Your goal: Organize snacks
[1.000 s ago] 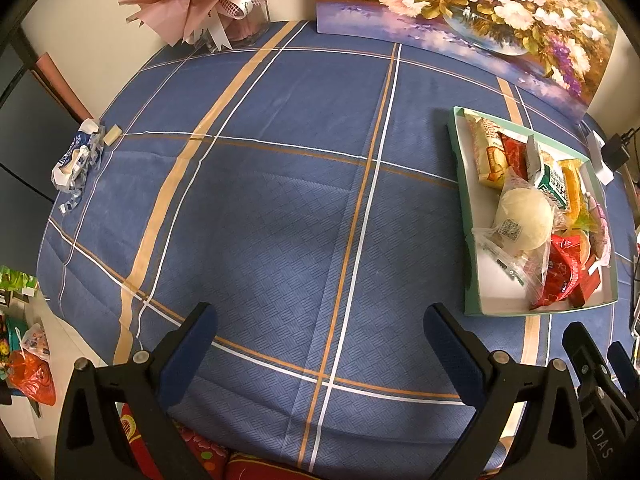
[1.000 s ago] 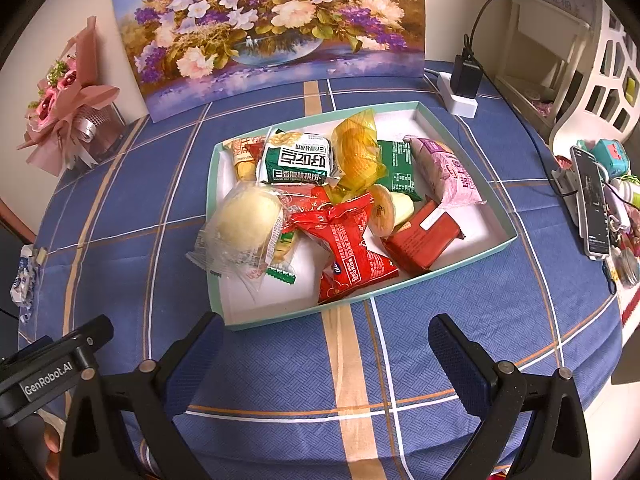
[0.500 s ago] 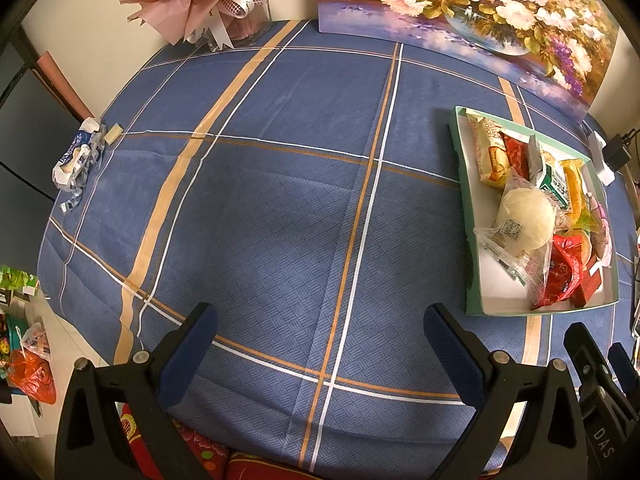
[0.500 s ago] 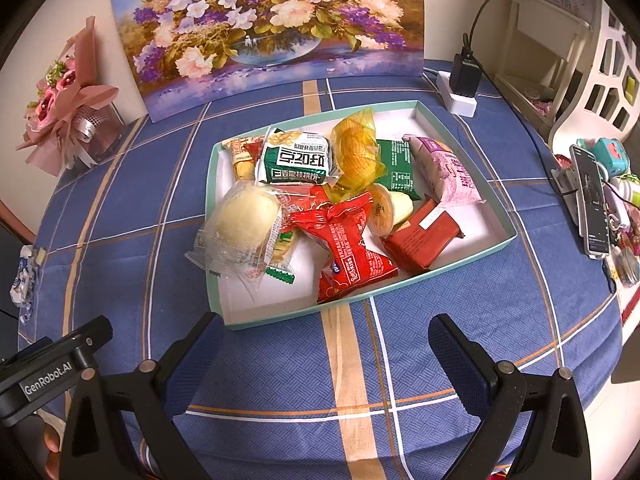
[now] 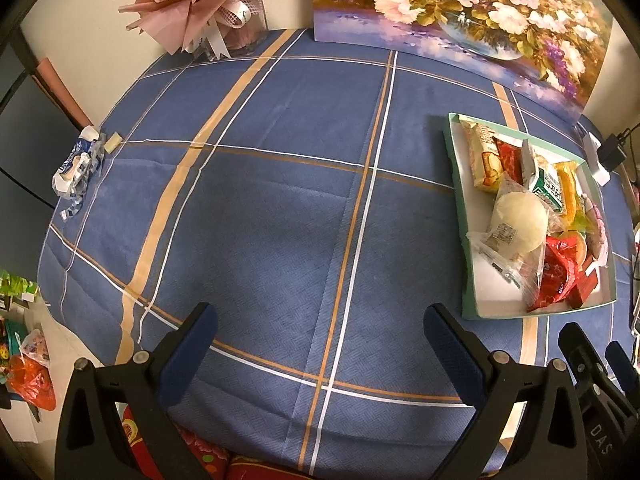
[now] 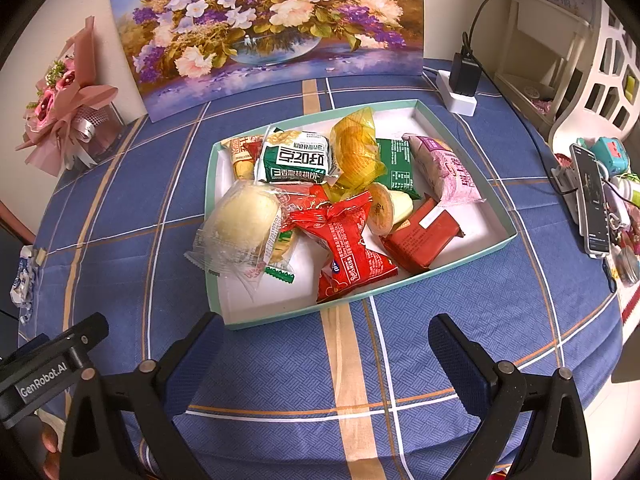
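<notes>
A shallow green-rimmed white tray (image 6: 472,254) (image 5: 470,312) holds several wrapped snacks: a round white bun in clear wrap (image 6: 244,220) (image 5: 520,218), a red pack (image 6: 348,248), a green-and-white pack (image 6: 298,160), a yellow pack (image 6: 354,152), a pink pack (image 6: 444,170) and a red bar (image 6: 420,236). My right gripper (image 6: 324,340) is open and empty, just in front of the tray's near rim. My left gripper (image 5: 320,332) is open and empty over bare tablecloth, left of the tray.
A blue plaid tablecloth (image 5: 260,200) covers the round table. A flower painting (image 6: 272,28) leans at the back, a pink bouquet (image 5: 208,4) at back left. A crumpled wrapper (image 5: 76,168) lies at the left edge. A charger (image 6: 462,80) and a phone (image 6: 592,200) are on the right.
The left view has shifted slightly, so the tray sits a little further right in it. The right gripper and the snacks have not moved.
</notes>
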A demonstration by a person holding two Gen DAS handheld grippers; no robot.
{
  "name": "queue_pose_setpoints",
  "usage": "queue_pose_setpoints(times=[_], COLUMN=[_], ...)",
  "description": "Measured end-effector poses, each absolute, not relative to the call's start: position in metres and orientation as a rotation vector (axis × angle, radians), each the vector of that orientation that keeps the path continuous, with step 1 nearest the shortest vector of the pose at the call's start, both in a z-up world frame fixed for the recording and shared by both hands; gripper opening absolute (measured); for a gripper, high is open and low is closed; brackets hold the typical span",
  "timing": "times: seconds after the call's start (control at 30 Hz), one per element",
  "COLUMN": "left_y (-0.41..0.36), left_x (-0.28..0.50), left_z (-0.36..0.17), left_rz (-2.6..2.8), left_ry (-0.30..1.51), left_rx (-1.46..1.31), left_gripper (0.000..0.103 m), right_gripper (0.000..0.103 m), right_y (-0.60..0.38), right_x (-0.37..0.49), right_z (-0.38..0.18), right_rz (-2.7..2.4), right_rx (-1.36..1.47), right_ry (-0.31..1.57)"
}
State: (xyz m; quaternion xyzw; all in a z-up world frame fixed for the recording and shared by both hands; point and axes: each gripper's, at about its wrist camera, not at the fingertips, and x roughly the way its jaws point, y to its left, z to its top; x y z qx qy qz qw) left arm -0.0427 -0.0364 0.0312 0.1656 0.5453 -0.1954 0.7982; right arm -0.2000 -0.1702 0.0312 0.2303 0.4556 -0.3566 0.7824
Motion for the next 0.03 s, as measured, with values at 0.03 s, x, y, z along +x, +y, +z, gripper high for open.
queue_pose_setpoints(times=[0.03], left_y=[-0.0371], left_x=[-0.0426], left_z=[0.0312], left_rz=[-0.419], left_ry=[1.173], left_rx=[0.353], left_gripper=[0.102], right_gripper=[0.103], right_y=[-0.1703], right_x=[-0.1999], right_z=[0.0312], right_rz=[-0.77], right_rx=[0.497], right_ry=[0.984])
